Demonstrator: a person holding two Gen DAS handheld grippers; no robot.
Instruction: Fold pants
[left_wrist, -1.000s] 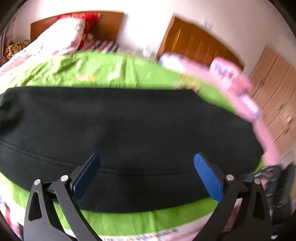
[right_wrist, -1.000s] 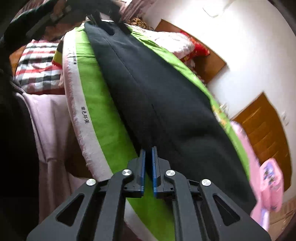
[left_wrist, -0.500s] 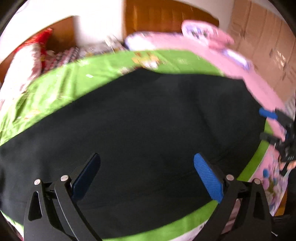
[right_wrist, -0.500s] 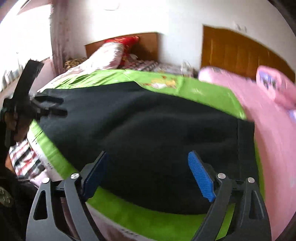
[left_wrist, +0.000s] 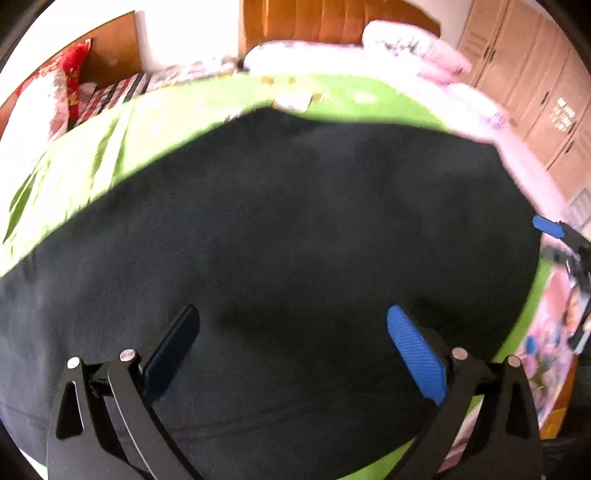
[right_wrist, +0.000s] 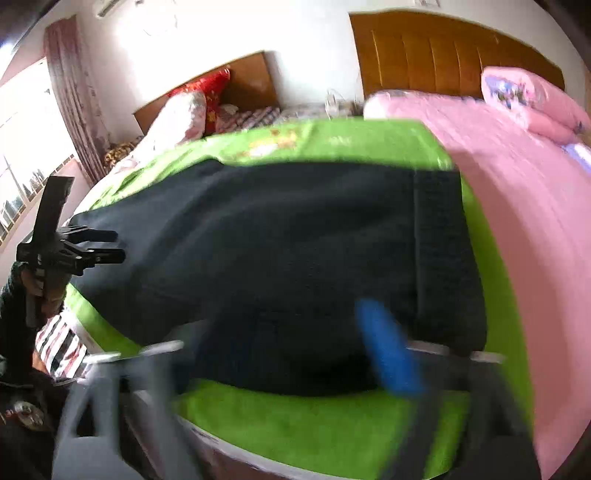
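Observation:
Black pants (left_wrist: 295, 240) lie flat on a green sheet (left_wrist: 92, 158) over the bed, legs stacked, with the ribbed waistband (right_wrist: 439, 251) at the right end in the right wrist view. My left gripper (left_wrist: 291, 347) is open and empty, hovering over the pants. My right gripper (right_wrist: 291, 339) is open and empty, blurred by motion, above the near edge of the pants (right_wrist: 277, 258) close to the waistband. The left gripper also shows at the left in the right wrist view (right_wrist: 110, 245); one blue finger of the right gripper shows at the right edge of the left wrist view.
A pink bedspread (right_wrist: 517, 184) with a pink pillow (right_wrist: 532, 96) lies to the right. Wooden headboards (right_wrist: 443, 48) and red pillows (right_wrist: 207, 88) stand at the back. Wooden wardrobes (left_wrist: 535, 92) line the right wall. The bed edge (right_wrist: 221, 443) is close below.
My right gripper opened from shut and swung round to face across the pants. My left gripper stayed open and turned right, moving closer over the pants.

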